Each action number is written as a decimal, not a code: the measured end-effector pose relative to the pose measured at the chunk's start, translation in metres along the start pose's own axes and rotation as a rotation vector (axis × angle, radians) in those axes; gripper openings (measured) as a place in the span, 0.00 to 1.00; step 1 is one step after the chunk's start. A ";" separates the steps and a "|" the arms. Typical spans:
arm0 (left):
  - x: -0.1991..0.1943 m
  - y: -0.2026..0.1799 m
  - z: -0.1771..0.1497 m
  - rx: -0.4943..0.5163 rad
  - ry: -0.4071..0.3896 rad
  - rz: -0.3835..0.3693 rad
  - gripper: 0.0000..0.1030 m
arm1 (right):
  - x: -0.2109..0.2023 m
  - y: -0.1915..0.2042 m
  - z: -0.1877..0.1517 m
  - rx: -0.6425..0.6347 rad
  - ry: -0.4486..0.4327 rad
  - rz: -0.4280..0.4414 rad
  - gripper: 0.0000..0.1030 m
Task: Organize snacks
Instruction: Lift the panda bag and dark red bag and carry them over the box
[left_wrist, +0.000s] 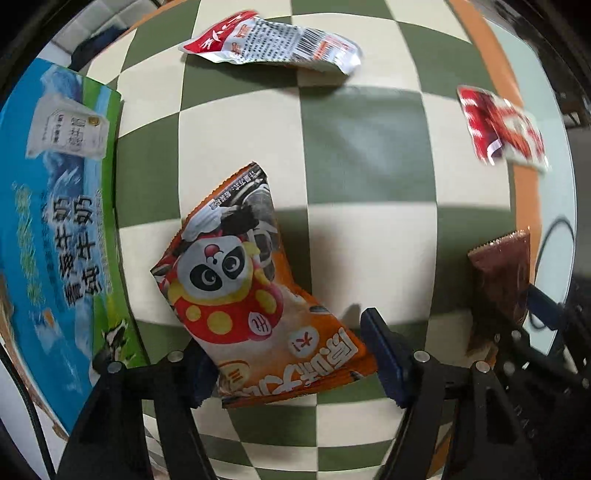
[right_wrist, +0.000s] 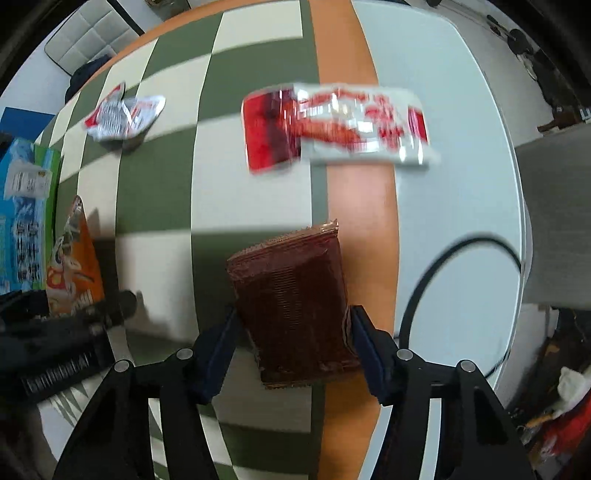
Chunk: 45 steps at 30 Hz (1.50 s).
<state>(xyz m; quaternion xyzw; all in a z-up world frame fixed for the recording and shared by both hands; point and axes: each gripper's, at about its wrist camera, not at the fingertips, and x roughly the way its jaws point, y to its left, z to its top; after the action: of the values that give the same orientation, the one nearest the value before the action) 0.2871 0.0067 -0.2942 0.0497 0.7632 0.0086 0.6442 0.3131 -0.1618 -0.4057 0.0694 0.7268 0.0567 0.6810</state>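
- Green and cream squares are covering the table cloth (left_wrist: 362, 155), and an orange strip is running along its edge.
- Left gripper (left_wrist: 291, 365) is pointing down, its jaws pinching the bottom of an orange snack bag (left_wrist: 236, 295) with a panda on it.
- Right gripper (right_wrist: 291, 347) is pointing down too, its jaws pinching a brown snack pack (right_wrist: 291, 299) by both sides.
- At 12 o'clock from the panda bag, a red and white packet (left_wrist: 273, 40) is lying crumpled on the cloth.
- At 12 o'clock from the brown pack, a red see-through packet (right_wrist: 332, 122) is lying half on the orange strip, looking blurry.
- At 9 o'clock from the panda bag, a big blue and green box (left_wrist: 55, 221) is sitting at the table's edge.
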 end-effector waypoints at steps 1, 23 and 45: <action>-0.001 -0.002 -0.002 0.008 -0.009 0.001 0.66 | 0.001 -0.001 -0.003 0.008 0.001 0.003 0.60; -0.029 0.015 -0.012 0.027 -0.106 0.003 0.66 | 0.024 0.050 -0.030 0.123 -0.009 -0.105 0.69; -0.140 0.072 -0.067 0.052 -0.343 -0.098 0.66 | -0.109 0.094 -0.081 0.130 -0.217 0.203 0.59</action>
<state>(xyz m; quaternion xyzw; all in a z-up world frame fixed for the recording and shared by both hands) 0.2486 0.0700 -0.1391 0.0297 0.6436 -0.0514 0.7631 0.2412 -0.0875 -0.2765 0.1922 0.6404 0.0704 0.7402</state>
